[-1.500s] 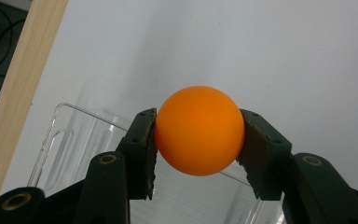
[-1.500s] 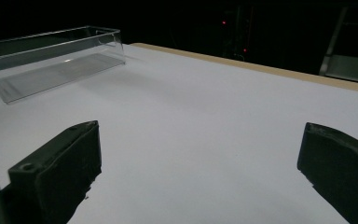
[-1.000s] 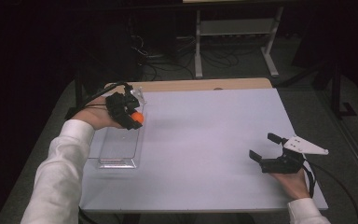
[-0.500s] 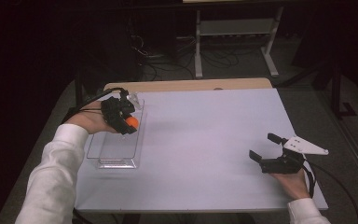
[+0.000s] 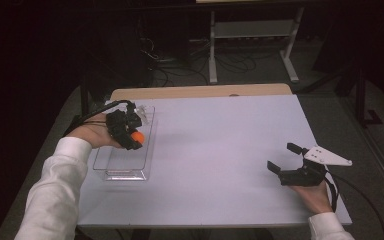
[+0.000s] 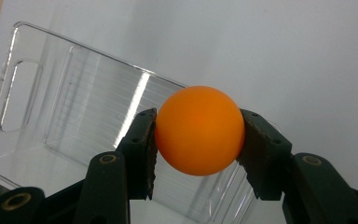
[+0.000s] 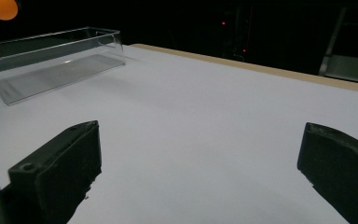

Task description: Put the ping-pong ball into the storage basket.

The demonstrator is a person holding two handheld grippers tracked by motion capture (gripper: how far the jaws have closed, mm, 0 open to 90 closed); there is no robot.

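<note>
An orange ball (image 6: pixel 199 129) sits squeezed between the black pads of my left gripper (image 5: pixel 134 140), which is shut on it. The ball (image 5: pixel 138 136) hangs over a clear plastic bin (image 5: pixel 125 172) at the left side of the white table; the bin (image 6: pixel 74 93) lies below the ball and looks empty. My right gripper (image 5: pixel 283 157) rests near the table's front right corner, jaws spread wide with nothing between them (image 7: pixel 200 177). From it, the bin (image 7: pixel 51 56) and the ball (image 7: pixel 1 8) show far off at upper left.
A white sheet covers the table (image 5: pixel 220 150), with a bare wooden strip (image 5: pixel 200 91) along its far edge. A white metal rack (image 5: pixel 250 35) and cables stand on the dark floor behind. The cable of the right gripper trails off the table's right corner.
My left hand has shifted slightly left and toward the front with the ball, now lower over the bin. The right gripper has not moved.
</note>
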